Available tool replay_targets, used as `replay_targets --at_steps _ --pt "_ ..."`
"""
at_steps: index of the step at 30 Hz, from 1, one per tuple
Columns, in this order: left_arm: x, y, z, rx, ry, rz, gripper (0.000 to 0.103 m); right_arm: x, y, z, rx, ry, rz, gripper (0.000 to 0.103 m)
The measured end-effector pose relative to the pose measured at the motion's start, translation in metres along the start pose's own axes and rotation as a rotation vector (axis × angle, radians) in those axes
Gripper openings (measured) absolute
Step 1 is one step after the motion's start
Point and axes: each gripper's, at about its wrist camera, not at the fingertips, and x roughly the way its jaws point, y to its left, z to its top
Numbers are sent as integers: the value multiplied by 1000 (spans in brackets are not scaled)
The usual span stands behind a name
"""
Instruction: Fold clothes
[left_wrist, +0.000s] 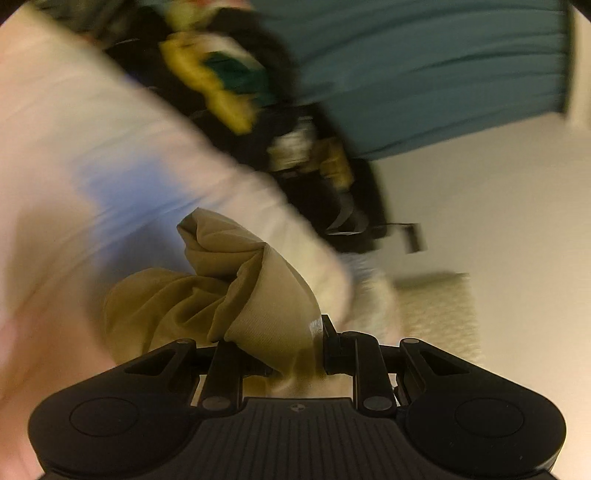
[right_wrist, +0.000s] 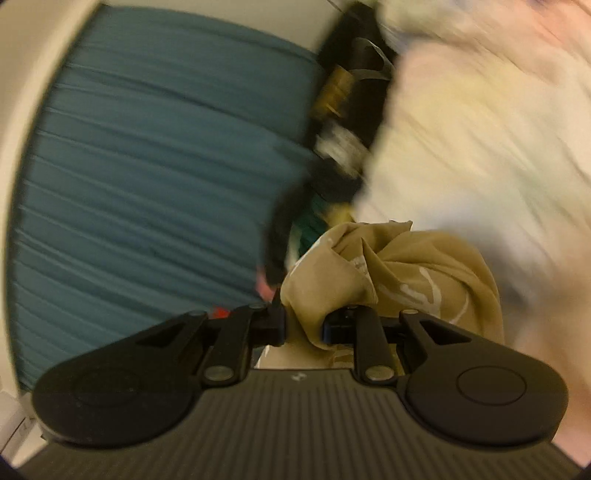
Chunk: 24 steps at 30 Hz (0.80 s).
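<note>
A tan garment (left_wrist: 221, 295) is bunched between the fingers of my left gripper (left_wrist: 291, 354), which is shut on it. The same tan garment (right_wrist: 388, 273), with pale printed marks, is bunched in my right gripper (right_wrist: 303, 328), which is also shut on it. Both grippers hold the cloth lifted off the surface. Both views are blurred by motion.
A pale white bedsheet (left_wrist: 92, 184) lies behind the garment and shows in the right wrist view (right_wrist: 480, 147). A dark pile of mixed clothes (left_wrist: 258, 110) lies beside a teal pleated curtain (left_wrist: 424, 66). A cream wall (left_wrist: 498, 203) is at the right.
</note>
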Motion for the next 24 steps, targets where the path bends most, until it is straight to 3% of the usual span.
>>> replay_targets --at_steps 5,9,12,16,20,21,22,24 --pt "45 -9 20 133 -67 6 26 46 -19 19 -46 -17 7 21" --pt "79 51 -2 165 -15 103 26 68 -82 -4 -44 54 -108 21" --pt "78 105 -34 212 46 166 26 61 -134 -36 -28 120 -191 21" --pt "63 150 -68 276 61 195 32 40 -166 -67 -42 157 -214 22" --pt "52 148 -74 361 60 219 37 31 -172 -71 2 166 -256 25" --pt "49 146 -74 370 64 224 42 29 -171 -70 18 170 -275 26" --pt "44 143 -75 373 78 230 54 25 -168 -70 32 171 -297 26" --pt "36 132 -77 398 99 248 60 14 -154 -72 27 169 -331 26"
